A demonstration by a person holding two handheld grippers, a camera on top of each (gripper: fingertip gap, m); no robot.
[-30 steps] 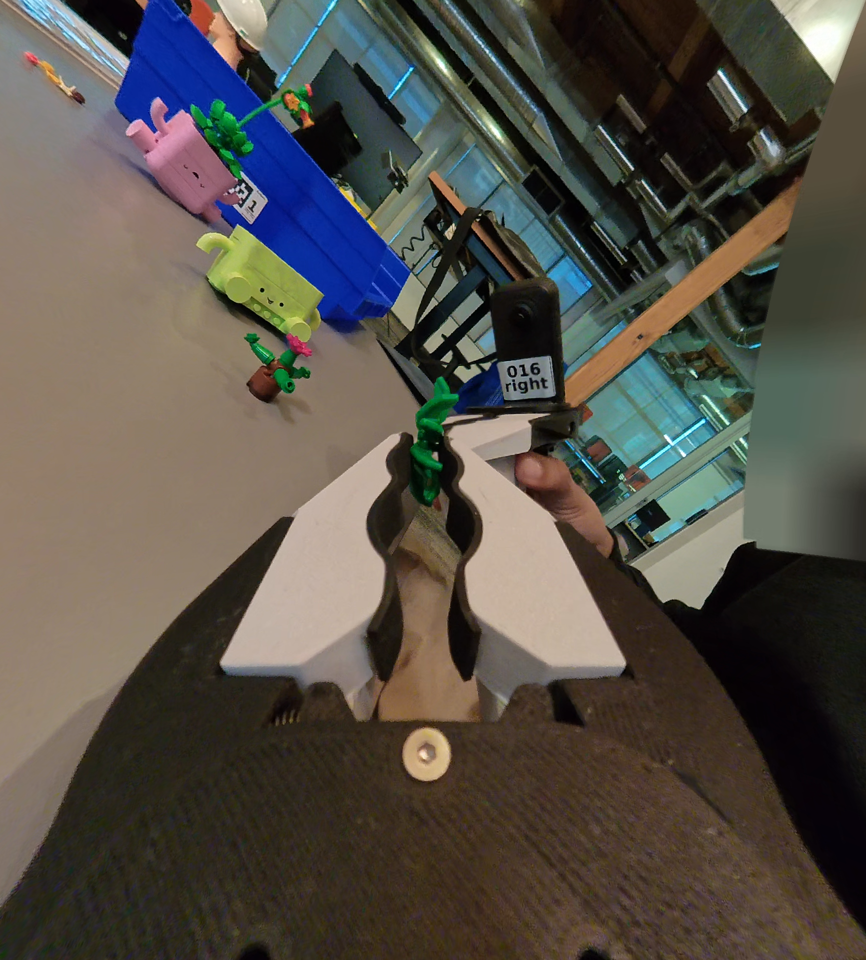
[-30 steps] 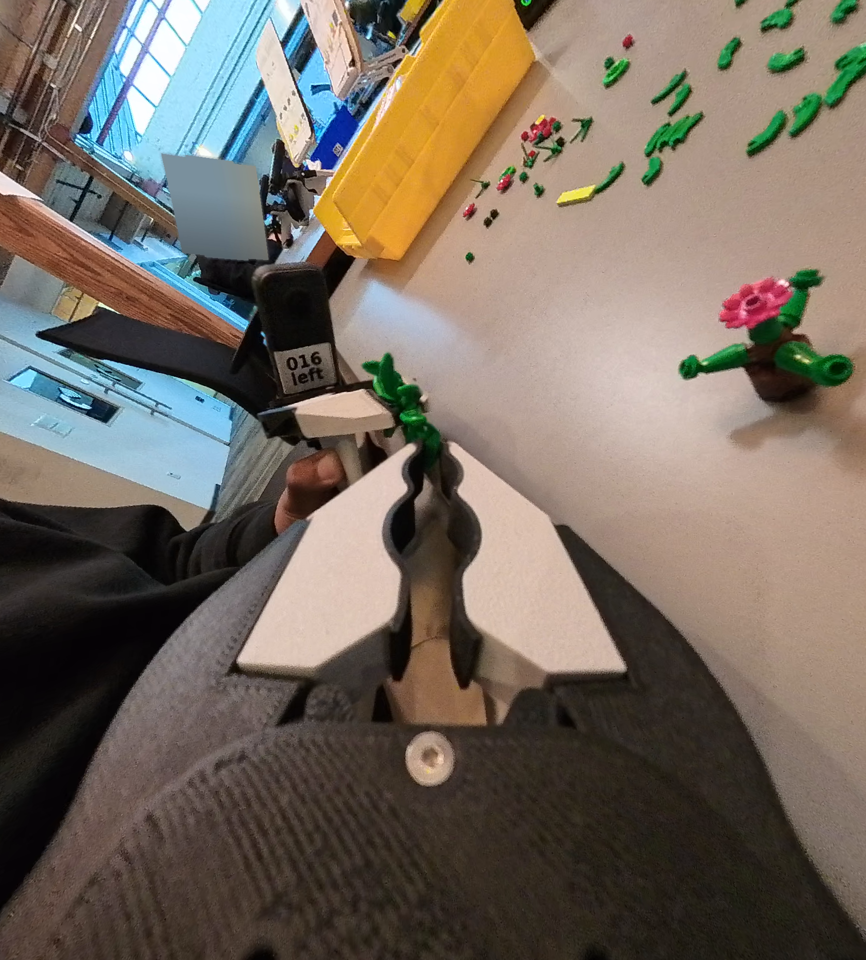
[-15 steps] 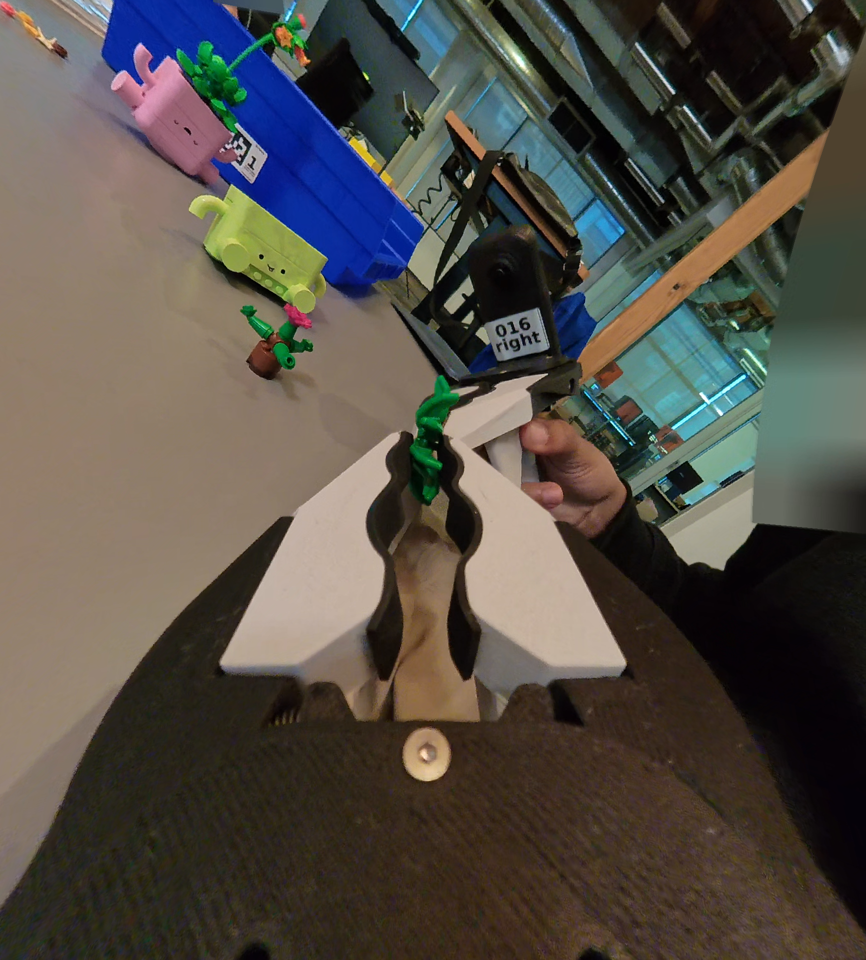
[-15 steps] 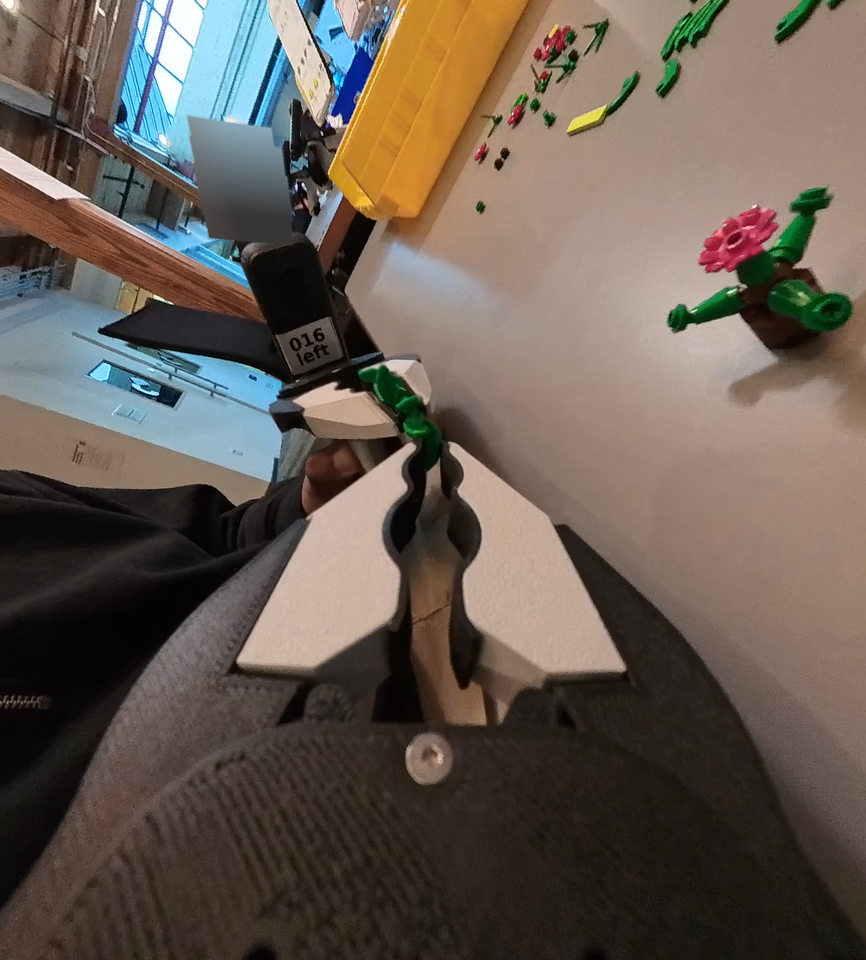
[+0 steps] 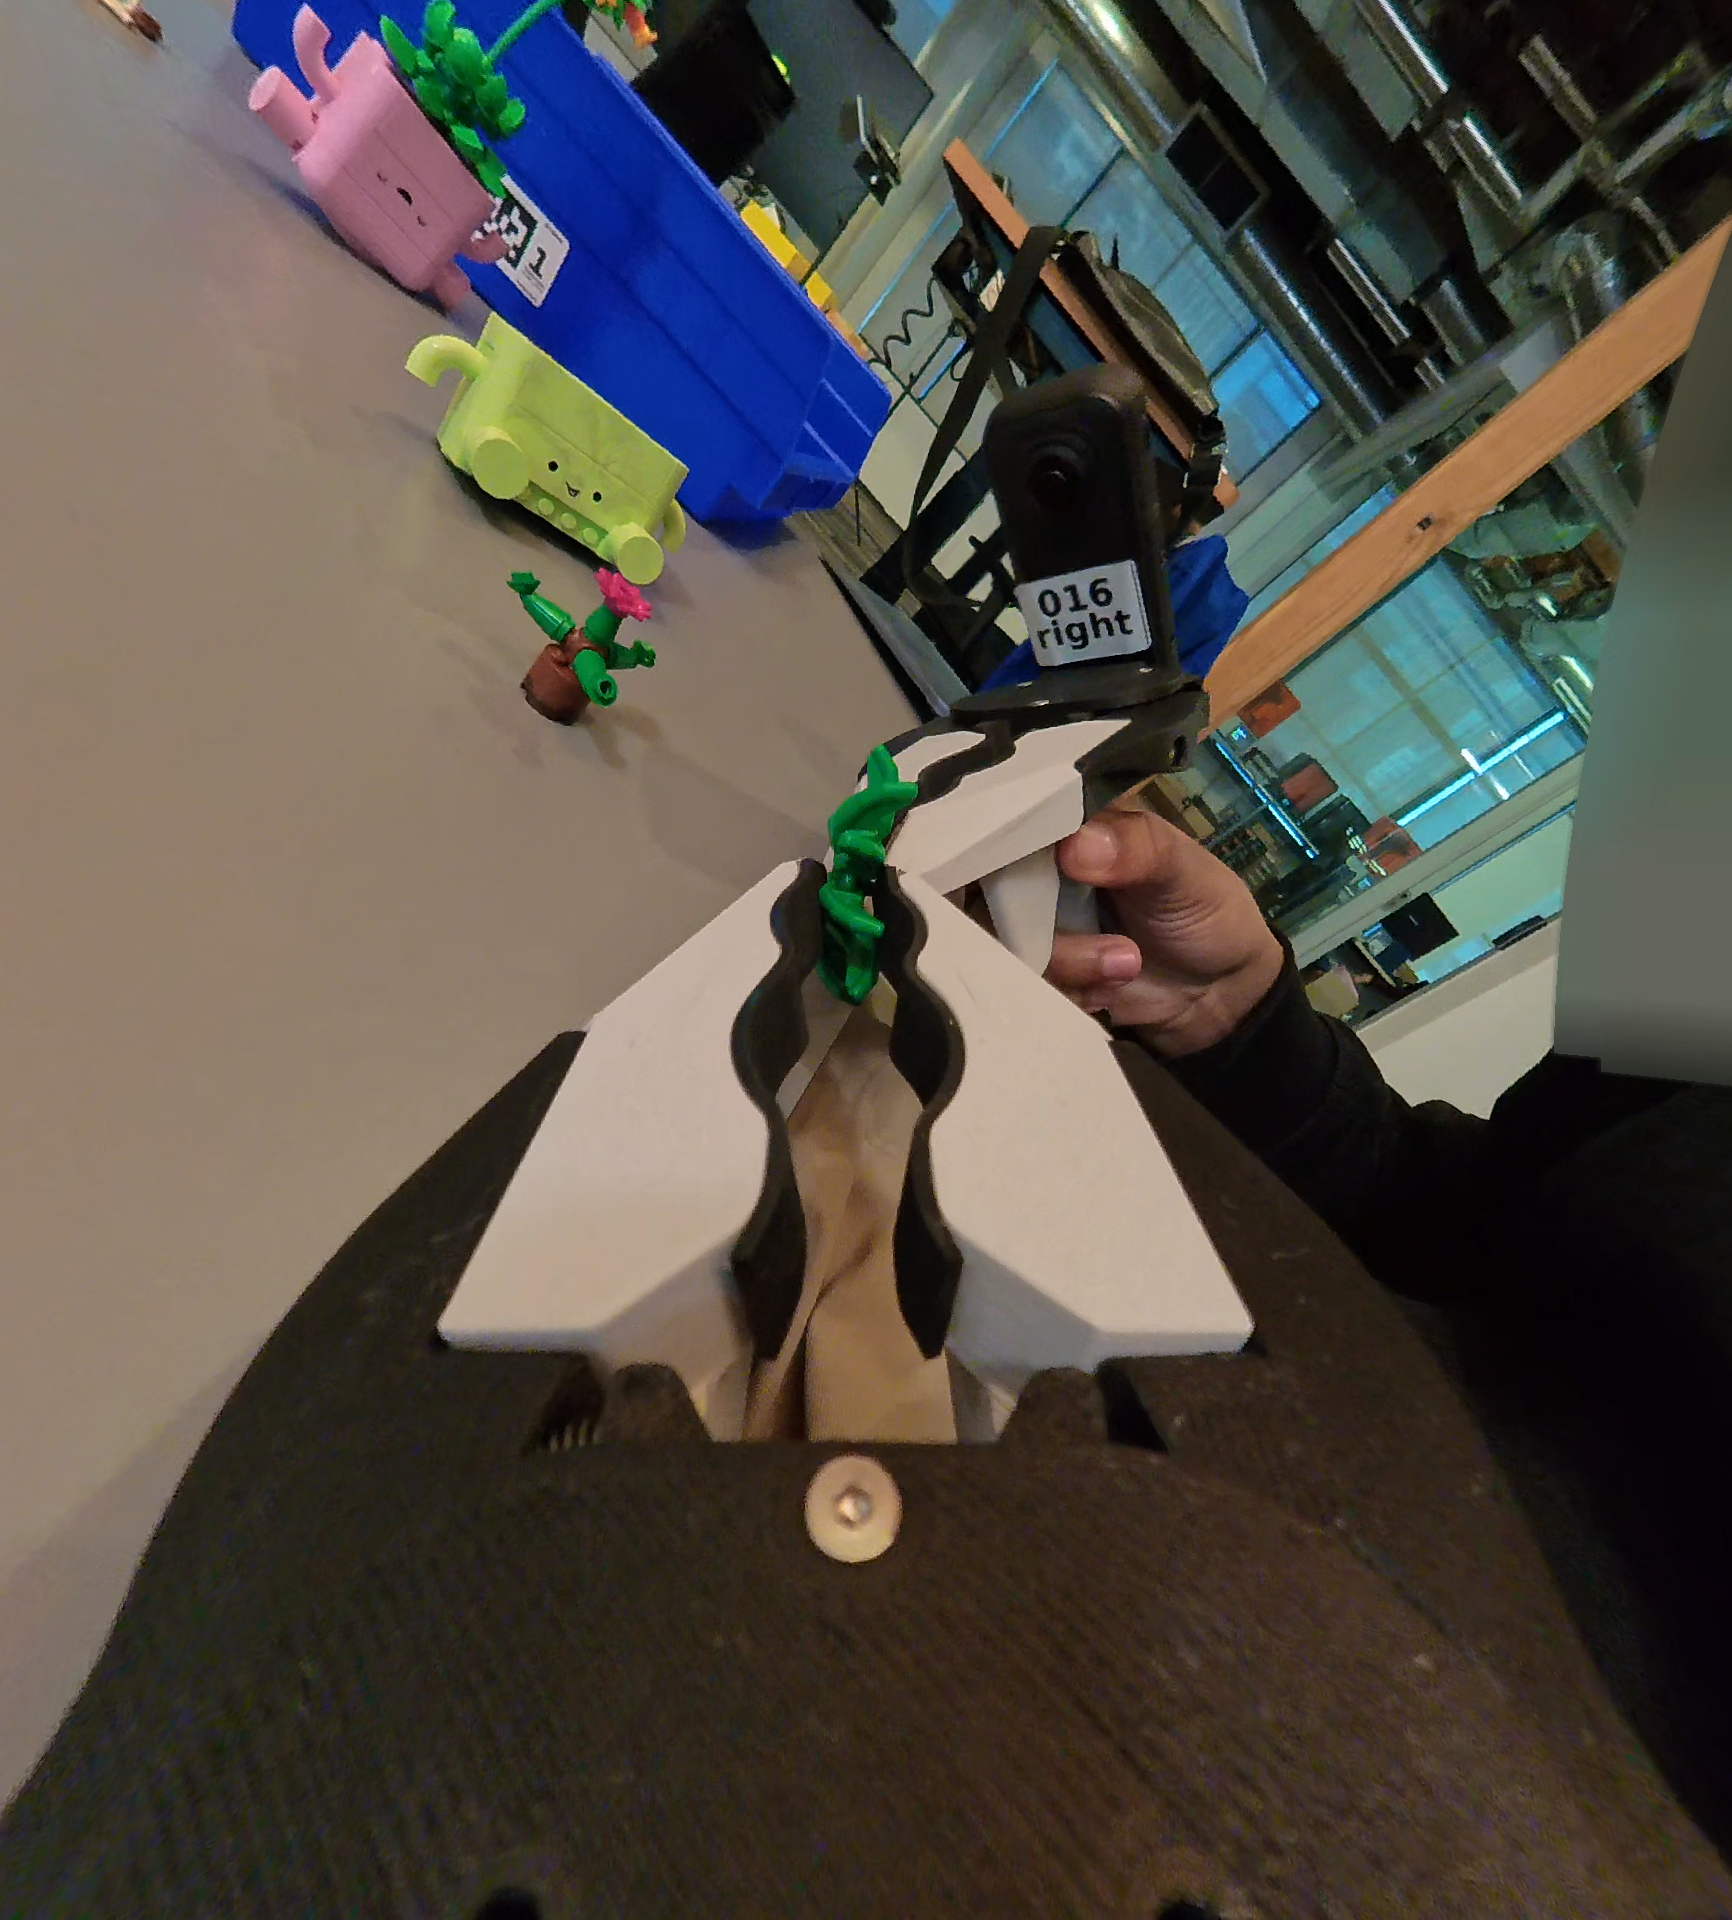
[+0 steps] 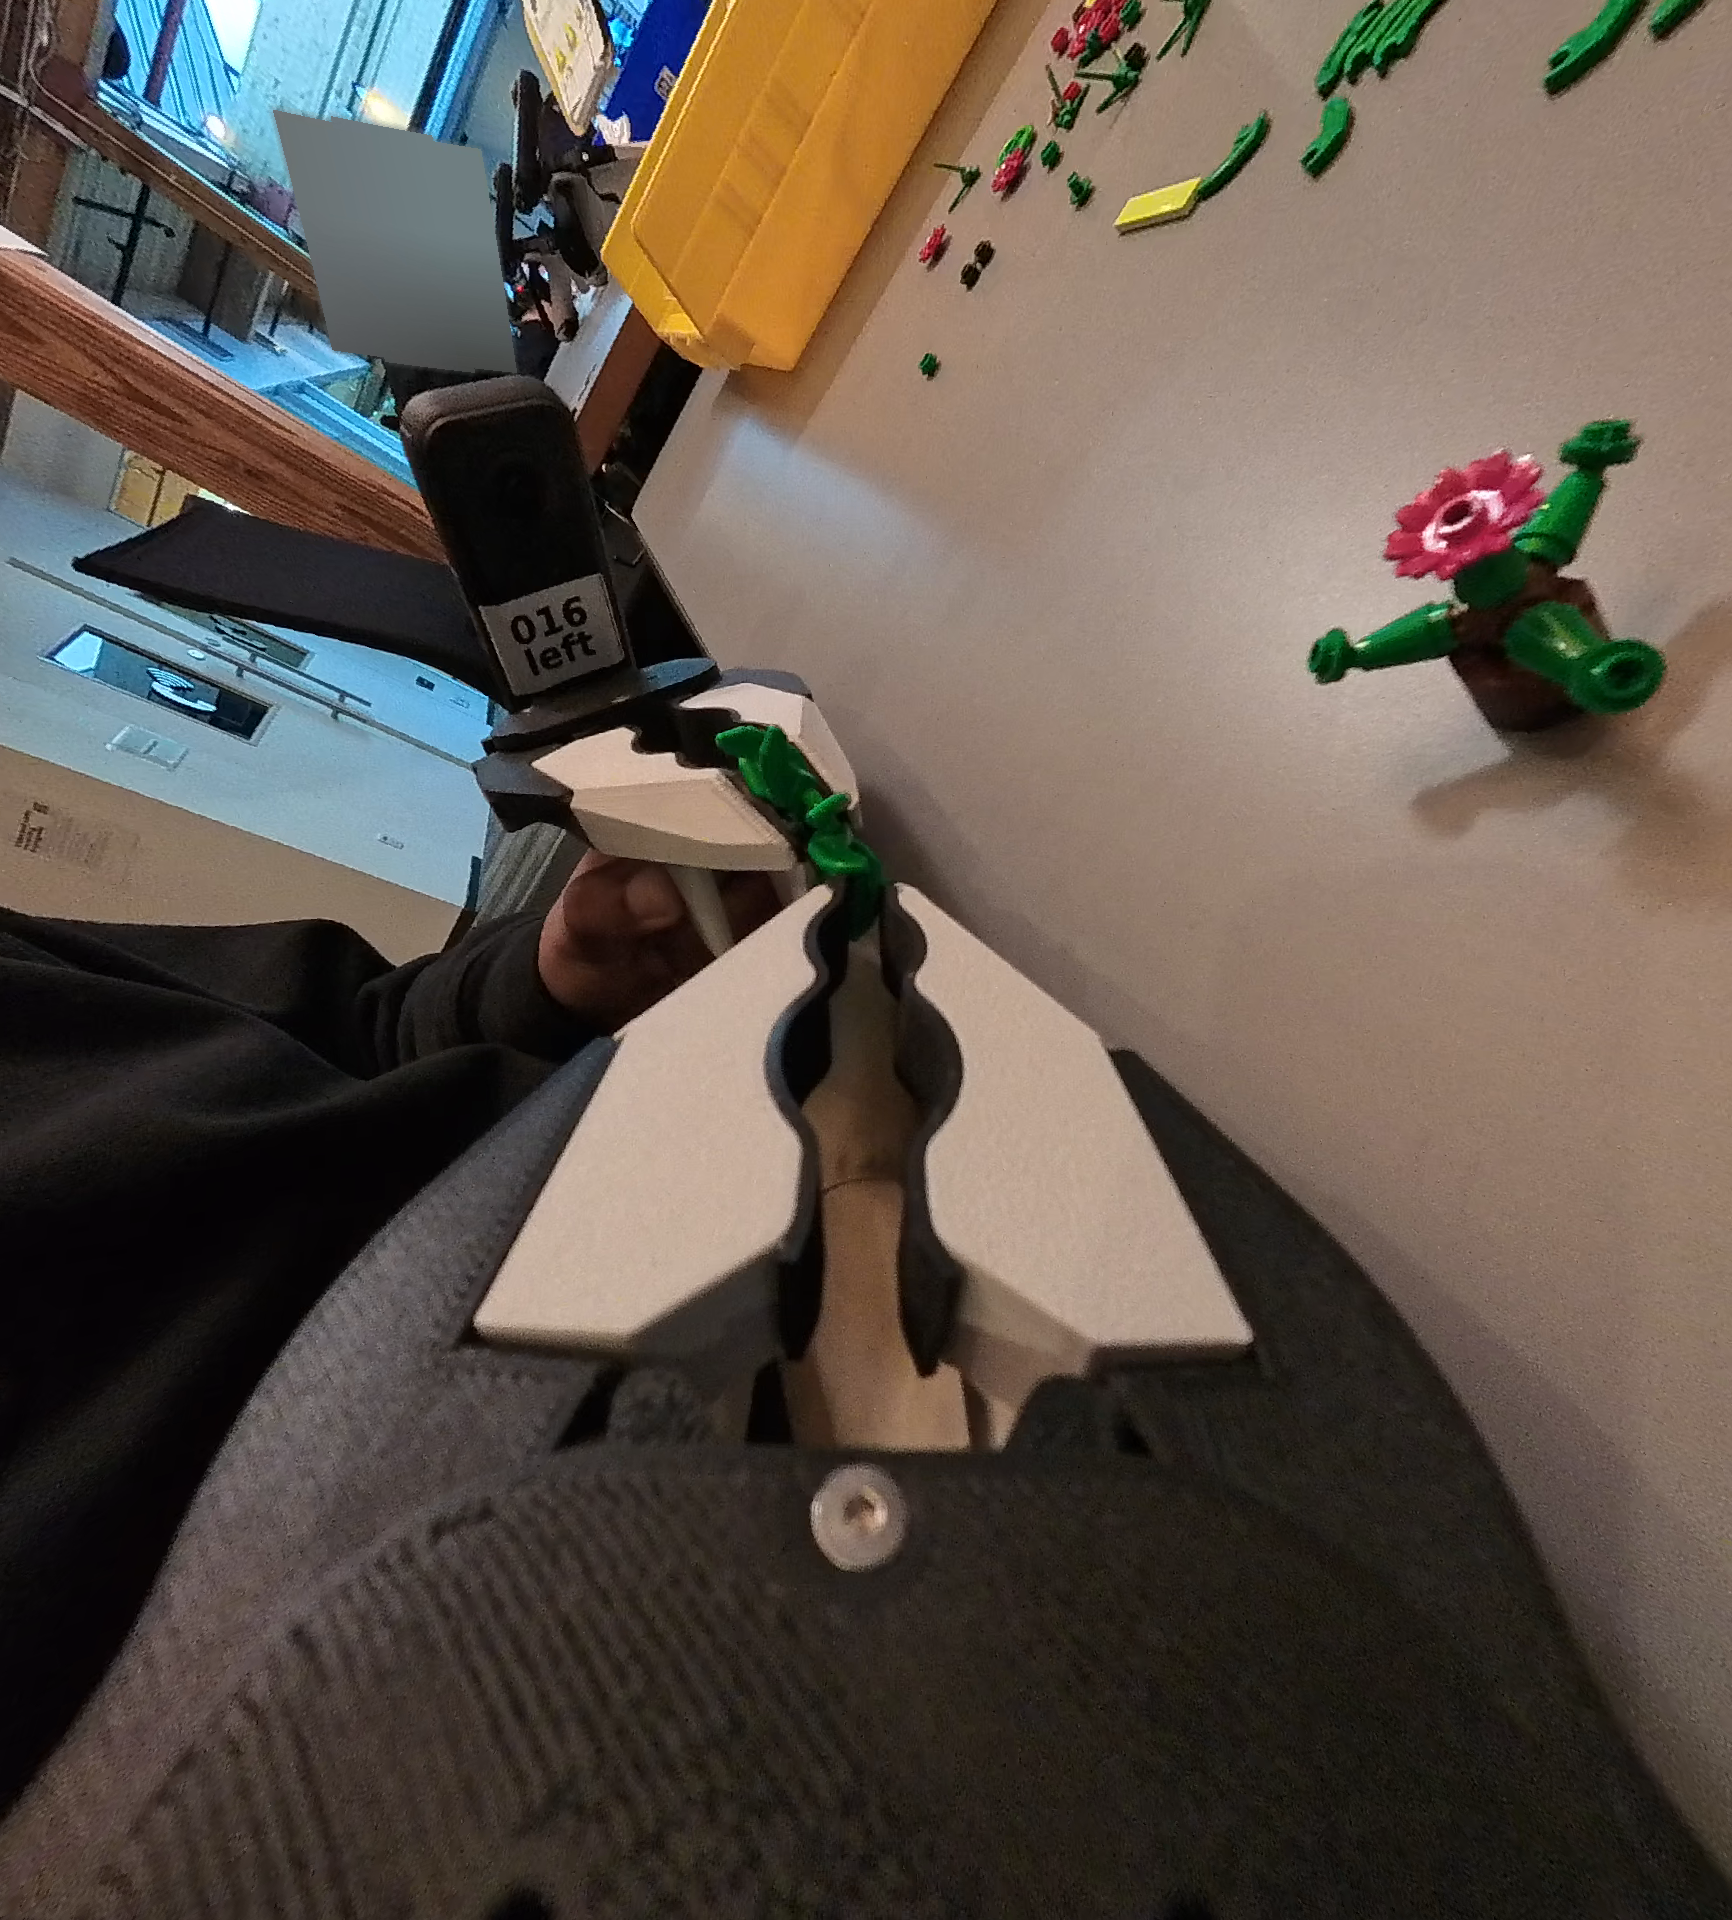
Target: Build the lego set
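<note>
A: Why are both tools lifted off the grey desk [image 5: 166, 935] and pointed at each other?

B: They share one piece. The left gripper [image 5: 846, 894] has its jaws pinching the lower end of a leafy green plastic lego stem [image 5: 857, 883], and the right gripper [image 6: 857, 904] pinches the other end. Held in the air from both ends, the stem can be pushed together or twisted without the desk in the way.

A: So it is one stem, not two?

B: I can't tell for sure. It looks like a chain of small leaf parts, and I judge they are pressing a joint somewhere in the middle.

A: Where does it go afterwards?

B: Probably into one of the pots. A small brown lego pot with green cactus arms and a pink flower [image 6: 1506, 613] stands on the desk near the grippers, clear of them. Further along, in the left wrist view, a lime-green square lego planter with a face [image 5: 555, 457] stands just before a blue plastic bin [image 5: 696, 301], and a pink square lego planter with green leaves on top [image 5: 384, 177] is beyond it.

A: And the spare parts?

B: Loose green lego leaf pieces [image 6: 1329, 145] lie scattered near a yellow plastic bin [image 6: 789, 177], well apart from the hands, within reach for later steps.
</note>
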